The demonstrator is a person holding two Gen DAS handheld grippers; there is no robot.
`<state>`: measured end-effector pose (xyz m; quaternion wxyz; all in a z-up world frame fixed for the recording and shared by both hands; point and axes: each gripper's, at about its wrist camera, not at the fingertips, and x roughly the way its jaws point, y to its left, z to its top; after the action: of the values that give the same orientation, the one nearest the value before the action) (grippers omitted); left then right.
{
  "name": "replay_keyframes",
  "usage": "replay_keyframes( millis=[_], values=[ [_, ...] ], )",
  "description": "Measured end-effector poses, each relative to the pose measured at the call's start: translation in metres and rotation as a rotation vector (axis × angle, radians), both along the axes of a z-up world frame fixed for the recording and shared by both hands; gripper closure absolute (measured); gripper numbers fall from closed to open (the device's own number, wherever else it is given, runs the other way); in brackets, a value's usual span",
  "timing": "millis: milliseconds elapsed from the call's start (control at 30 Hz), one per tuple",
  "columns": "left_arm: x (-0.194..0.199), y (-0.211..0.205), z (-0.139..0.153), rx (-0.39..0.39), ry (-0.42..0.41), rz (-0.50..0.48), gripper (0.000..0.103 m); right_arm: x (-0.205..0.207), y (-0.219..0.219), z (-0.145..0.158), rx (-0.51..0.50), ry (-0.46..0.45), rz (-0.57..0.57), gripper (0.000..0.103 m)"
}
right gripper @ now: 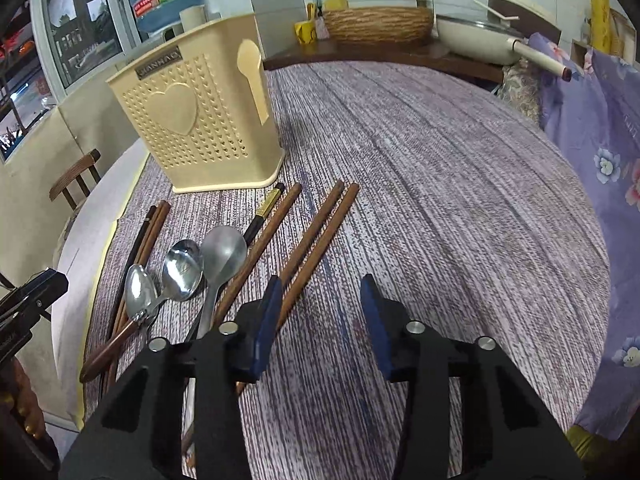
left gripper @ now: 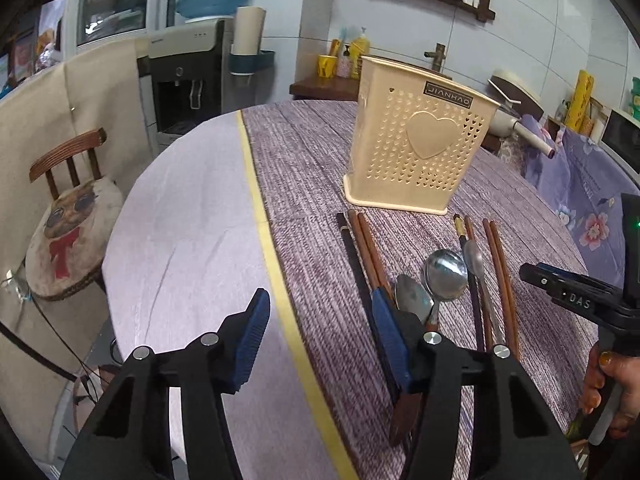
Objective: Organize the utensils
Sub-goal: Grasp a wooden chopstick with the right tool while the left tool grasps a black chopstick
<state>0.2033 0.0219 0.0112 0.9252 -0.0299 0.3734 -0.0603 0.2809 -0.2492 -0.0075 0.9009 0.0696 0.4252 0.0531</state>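
Observation:
A cream perforated utensil holder [left gripper: 416,148] with a heart stands upright on the purple table mat; it also shows in the right wrist view [right gripper: 196,120]. In front of it lie several brown chopsticks [left gripper: 368,256] and three metal spoons [left gripper: 445,270]; the right wrist view shows the chopsticks [right gripper: 316,236] and spoons [right gripper: 222,258] too. My left gripper [left gripper: 320,334] is open and empty, its right finger just left of the spoons. My right gripper [right gripper: 320,320] is open and empty, its left finger beside a chopstick pair.
A yellow tape line [left gripper: 272,248] runs along the round table, splitting the bare lilac part [left gripper: 188,240] from the mat. A wooden chair [left gripper: 68,216] stands at the left. A pan [right gripper: 480,36] and woven basket [right gripper: 376,24] sit on the counter behind.

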Motion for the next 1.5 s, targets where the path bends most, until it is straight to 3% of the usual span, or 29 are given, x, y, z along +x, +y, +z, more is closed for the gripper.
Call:
replay_keyframes(
  millis=[267,567,667,867,1500],
  values=[
    [0.031,-0.003,-0.01,0.027,0.086,-0.007,0.051,0.025,0.003,-0.009,0.048,0.071,-0.034,0.079],
    [0.051,-0.01,-0.012,0.01,0.13,-0.02,0.051,0.039,-0.001,-0.008,0.012,0.08,-0.053,0.089],
    [0.06,-0.016,-0.016,-0.005,0.167,-0.04,0.054,0.044,-0.001,-0.008,0.004,0.083,-0.044,0.089],
    [0.073,-0.025,-0.026,0.038,0.21,-0.038,0.071,0.044,-0.004,-0.008,0.01,0.085,-0.031,0.089],
    [0.099,-0.042,-0.028,0.171,0.196,-0.018,0.073,0.073,-0.001,-0.01,0.006,0.086,-0.063,0.091]
  ],
)
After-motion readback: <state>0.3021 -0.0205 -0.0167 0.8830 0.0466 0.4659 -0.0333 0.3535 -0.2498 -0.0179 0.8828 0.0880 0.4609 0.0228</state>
